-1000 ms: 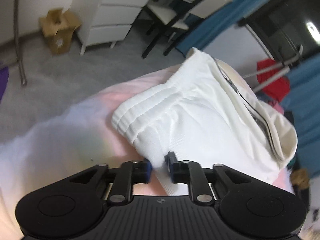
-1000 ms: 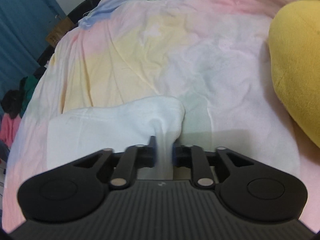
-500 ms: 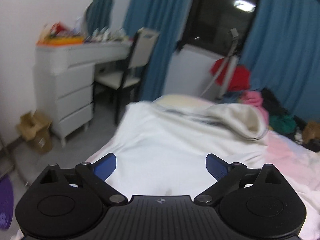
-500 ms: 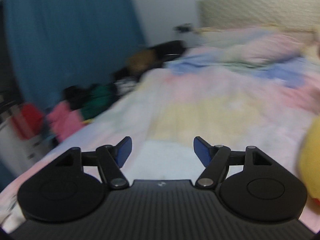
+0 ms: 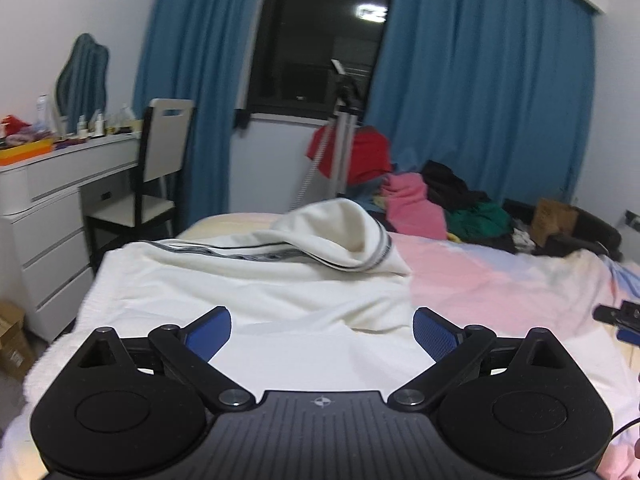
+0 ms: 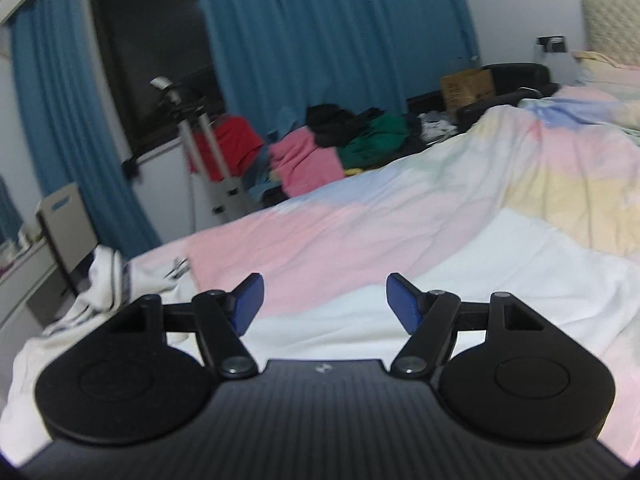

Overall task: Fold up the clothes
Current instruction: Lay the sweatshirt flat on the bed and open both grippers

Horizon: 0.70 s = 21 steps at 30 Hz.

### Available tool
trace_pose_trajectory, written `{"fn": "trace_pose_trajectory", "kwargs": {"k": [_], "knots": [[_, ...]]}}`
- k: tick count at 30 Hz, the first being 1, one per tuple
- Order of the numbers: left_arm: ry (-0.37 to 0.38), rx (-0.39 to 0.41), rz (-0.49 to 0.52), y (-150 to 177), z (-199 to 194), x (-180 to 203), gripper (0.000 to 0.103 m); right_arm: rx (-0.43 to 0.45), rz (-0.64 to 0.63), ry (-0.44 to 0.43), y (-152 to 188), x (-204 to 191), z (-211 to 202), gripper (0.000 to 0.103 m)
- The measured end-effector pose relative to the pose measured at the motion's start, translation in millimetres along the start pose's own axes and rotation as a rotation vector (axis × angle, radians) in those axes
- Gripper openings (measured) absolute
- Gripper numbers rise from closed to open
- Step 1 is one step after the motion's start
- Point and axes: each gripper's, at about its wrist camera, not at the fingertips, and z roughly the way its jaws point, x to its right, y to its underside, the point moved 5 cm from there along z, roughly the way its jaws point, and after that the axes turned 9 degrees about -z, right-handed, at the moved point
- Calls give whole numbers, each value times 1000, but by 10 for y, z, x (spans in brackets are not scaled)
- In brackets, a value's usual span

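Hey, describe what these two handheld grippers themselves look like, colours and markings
Both match: the left gripper and right gripper have matte black ribbed bodies, two round discs, black linkage arms with silver pivot screws, blue textured finger pads, and a small pale logo at centre.

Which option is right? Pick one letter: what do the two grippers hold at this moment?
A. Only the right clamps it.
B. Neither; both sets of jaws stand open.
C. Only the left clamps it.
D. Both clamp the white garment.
B. The left gripper and right gripper both show blue pads spread wide with nothing between them; the white hooded fabric garment with dark stripe trim lies loose on the pastel bedsheet.
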Motion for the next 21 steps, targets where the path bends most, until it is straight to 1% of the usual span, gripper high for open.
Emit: {"fn": "trace_pose_trajectory", "kwargs": {"k": [2,5,9,12,18,21], "knots": [[20,0,14,132,80,-12,99,4,-29,-5,11,-90,-3,70],[52,-25,24,348,191,-86,98,5,-53,2,25,-161,36,70],[28,-58,23,491,248,-177,98,-15,-54,16,65,-225,121,70],[21,-57,10,498,241,-221,98,-24,-64,19,74,-257,167,70],[-24,-67,-15,530,248,-272,98,-32,-101,17,122,-310,192,70],[-43,-57,11,549,233,-243,98,-36,-106,10,141,-321,196,70]]}}
